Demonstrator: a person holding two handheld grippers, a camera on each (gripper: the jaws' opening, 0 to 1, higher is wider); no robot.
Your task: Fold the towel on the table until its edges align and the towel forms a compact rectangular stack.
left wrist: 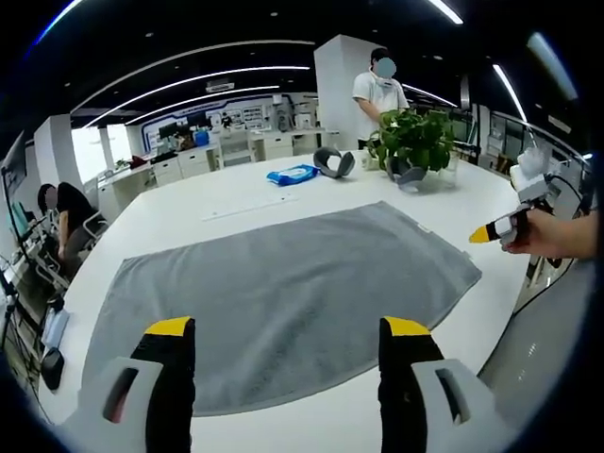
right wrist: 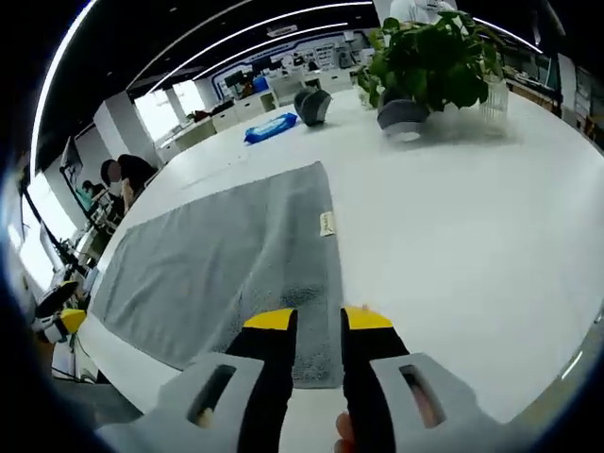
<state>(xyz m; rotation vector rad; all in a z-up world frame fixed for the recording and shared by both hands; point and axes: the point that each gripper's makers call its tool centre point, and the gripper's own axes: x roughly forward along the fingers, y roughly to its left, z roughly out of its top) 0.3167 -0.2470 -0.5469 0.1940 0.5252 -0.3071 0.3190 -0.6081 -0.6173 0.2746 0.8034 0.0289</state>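
Note:
A grey towel [left wrist: 283, 293] lies spread flat on the white round table [left wrist: 236, 198]. My left gripper [left wrist: 288, 330] hovers over the towel's near long edge, its yellow-tipped jaws wide open and holding nothing. In the right gripper view the towel [right wrist: 226, 264] stretches away to the left, with a small label [right wrist: 327, 224] on its short edge. My right gripper [right wrist: 319, 323] sits above the towel's near corner, jaws a narrow gap apart, nothing between them. A hand holds that right gripper [left wrist: 491, 231] just off the towel's right end. The left gripper [right wrist: 64, 323] peeks in at the far left.
A potted plant [left wrist: 415, 142] stands at the table's far side, with grey curved objects [left wrist: 332, 162] and a blue packet [left wrist: 293, 175] near it. A person [left wrist: 377, 90] stands behind the table and another sits at a desk [left wrist: 66, 212] to the left. Bare table lies right of the towel [right wrist: 453, 217].

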